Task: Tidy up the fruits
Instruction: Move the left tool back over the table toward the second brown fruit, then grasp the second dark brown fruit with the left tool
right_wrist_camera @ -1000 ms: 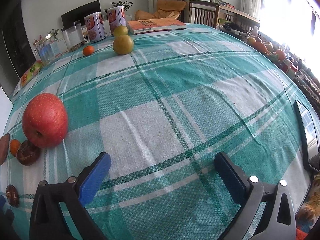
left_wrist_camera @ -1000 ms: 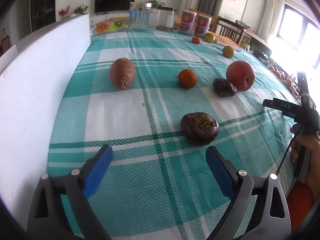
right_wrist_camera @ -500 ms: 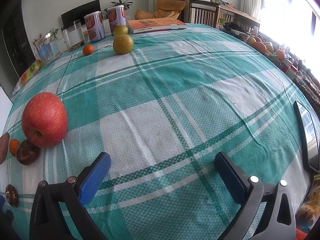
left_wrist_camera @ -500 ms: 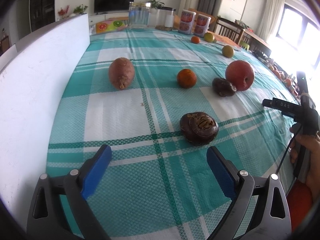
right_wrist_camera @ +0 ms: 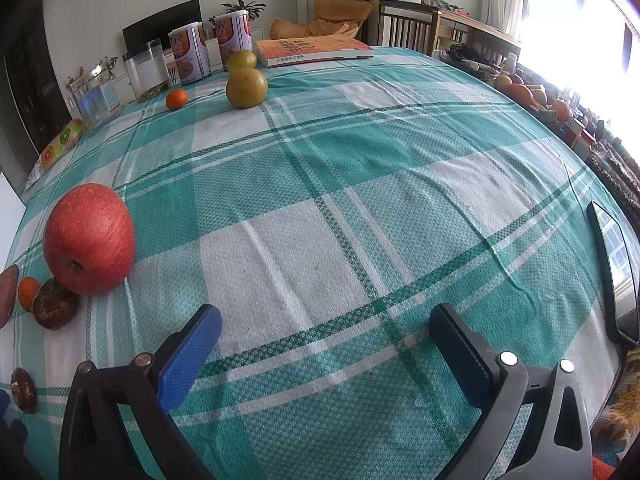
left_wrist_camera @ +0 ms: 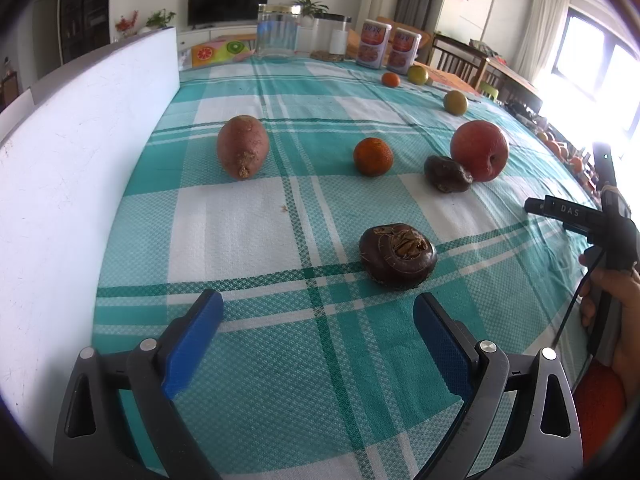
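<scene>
On the teal plaid tablecloth [left_wrist_camera: 248,220] lie a sweet potato [left_wrist_camera: 242,146], a small orange [left_wrist_camera: 373,156], a red apple [left_wrist_camera: 479,150] with a dark water chestnut [left_wrist_camera: 447,174] touching it, and a second water chestnut [left_wrist_camera: 397,255]. My left gripper [left_wrist_camera: 318,316] is open and empty, just short of that nearer chestnut. My right gripper [right_wrist_camera: 326,330] is open and empty over bare cloth; the apple [right_wrist_camera: 89,239] and the chestnut [right_wrist_camera: 54,308] beside it lie to its left. Two green-yellow fruits [right_wrist_camera: 246,87] and a tiny orange [right_wrist_camera: 176,98] sit far back.
A white board [left_wrist_camera: 80,152] stands along the table's left side. Two tins [right_wrist_camera: 190,56], clear jars [right_wrist_camera: 146,70] and an orange book [right_wrist_camera: 312,50] stand at the far end. A phone [right_wrist_camera: 614,276] lies at the right edge. The right hand-held gripper shows in the left wrist view [left_wrist_camera: 576,216].
</scene>
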Demonstrator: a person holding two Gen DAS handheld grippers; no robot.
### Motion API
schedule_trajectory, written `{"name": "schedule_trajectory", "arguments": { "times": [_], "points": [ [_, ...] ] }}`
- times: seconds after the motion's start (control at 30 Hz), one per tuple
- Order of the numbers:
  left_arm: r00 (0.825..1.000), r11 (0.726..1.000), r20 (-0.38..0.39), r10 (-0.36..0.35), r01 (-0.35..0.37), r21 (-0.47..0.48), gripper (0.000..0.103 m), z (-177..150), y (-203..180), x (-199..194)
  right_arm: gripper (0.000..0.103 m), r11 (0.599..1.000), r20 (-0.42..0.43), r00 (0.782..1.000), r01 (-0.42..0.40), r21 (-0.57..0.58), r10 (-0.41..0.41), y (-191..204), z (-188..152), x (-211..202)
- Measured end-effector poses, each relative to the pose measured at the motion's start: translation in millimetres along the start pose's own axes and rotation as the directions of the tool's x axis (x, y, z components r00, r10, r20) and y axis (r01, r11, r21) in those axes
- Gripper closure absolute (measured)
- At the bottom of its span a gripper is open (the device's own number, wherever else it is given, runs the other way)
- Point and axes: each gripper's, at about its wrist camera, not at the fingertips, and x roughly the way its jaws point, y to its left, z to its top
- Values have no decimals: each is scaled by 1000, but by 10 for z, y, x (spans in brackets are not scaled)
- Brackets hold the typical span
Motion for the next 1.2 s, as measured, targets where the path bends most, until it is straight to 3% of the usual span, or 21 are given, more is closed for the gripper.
{"name": "schedule_trajectory", "arguments": {
  "times": [0.67, 0.9, 1.1, 1.2],
  "points": [
    [1000, 1000, 1, -3, 3, -3, 6, -1, 4, 3, 0, 1000, -1, 1000, 0, 0, 0, 4, 1, -3],
    [994, 994, 24, -108, 109, -23, 5, -13, 39, -48, 0, 1000, -1, 1000, 1, 0, -1, 7, 0, -3],
    [992, 991, -4, -124, 124, 39, 6, 6, -103, -24, 0, 1000, -1, 1000, 1, 1, -1, 5, 1, -4],
    [988, 987, -13, -157, 157, 25, 6, 78, -167, -1, 0, 1000, -1, 1000, 1, 1, -1, 9, 1, -2]
  ]
}}
